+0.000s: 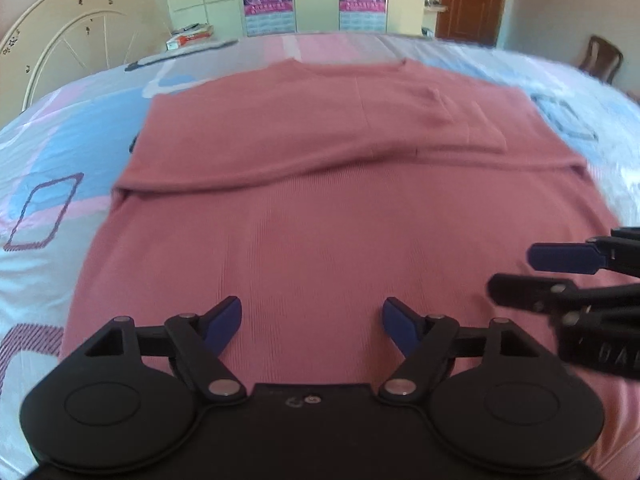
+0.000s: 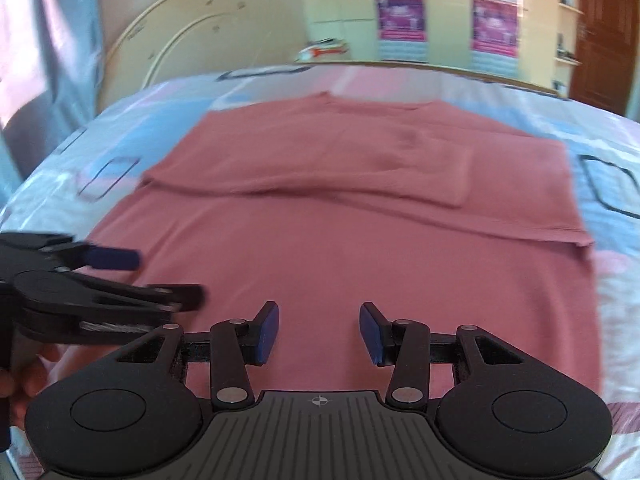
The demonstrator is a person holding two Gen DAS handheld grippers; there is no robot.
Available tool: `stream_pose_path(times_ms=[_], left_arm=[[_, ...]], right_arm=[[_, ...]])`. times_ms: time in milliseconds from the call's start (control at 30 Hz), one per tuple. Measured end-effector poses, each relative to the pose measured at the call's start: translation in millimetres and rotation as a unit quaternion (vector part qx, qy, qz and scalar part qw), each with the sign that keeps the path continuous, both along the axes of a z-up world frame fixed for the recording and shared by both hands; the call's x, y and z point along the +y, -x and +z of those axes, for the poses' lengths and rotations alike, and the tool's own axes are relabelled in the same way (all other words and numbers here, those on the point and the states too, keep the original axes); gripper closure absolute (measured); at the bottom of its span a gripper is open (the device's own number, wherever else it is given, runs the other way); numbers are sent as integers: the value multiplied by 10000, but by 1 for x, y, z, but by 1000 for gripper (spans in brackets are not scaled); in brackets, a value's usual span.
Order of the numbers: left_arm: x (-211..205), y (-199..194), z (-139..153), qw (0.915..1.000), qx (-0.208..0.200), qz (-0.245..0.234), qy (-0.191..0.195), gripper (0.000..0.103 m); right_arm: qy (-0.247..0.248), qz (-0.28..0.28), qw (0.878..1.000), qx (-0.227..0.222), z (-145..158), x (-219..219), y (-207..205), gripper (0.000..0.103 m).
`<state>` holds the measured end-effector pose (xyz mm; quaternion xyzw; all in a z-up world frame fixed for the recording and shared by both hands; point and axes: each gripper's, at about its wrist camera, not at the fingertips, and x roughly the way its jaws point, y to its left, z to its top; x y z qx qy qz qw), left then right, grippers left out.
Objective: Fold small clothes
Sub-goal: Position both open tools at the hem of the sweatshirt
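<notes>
Left claw (image 1: 312,322) wide, right claw (image 2: 319,334) narrower, both empty over shirt (image 1: 320,220); uneven hem grabs would skew fold

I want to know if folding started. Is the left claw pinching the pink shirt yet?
Apart. In the left wrist view the left gripper stands open, pink shirt showing between its pads, none pinched.

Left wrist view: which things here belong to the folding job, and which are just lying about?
Belongs to the job:
- pink top, spread flat on the bed, sleeves folded across it
- left gripper, open above the near hem
- right gripper, open, holding nothing

Just lying about:
- patterned bedsheet
- boxes beyond the bed
- wall calendars
- wooden chair
</notes>
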<state>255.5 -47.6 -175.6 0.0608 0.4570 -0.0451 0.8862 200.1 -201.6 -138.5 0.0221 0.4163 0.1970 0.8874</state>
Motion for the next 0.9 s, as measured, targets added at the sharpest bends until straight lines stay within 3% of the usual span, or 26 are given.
stream_pose_path(times_ms=[133,433,600,733,900], left_arm=[[13,11,-8,10000,6,45,-5,18],[55,39,-7,9999,-87,-21,92,18],[79,66,1,9997,-132,-25,179,22],[84,90,14,9993,-204,-213,233,23],[82,116,17,9985,-219,-427,268,23]], right_arm=[[302,-77,9994,131,-16,6,11,58],[806,-1087,9906,203,-16,-31,55,58],[668,-1528,9859,157,-3,-27,84,58],[421,-1337,9901,17,12,6,107,58],[512,-977,9939,-4,14,42,132,58]])
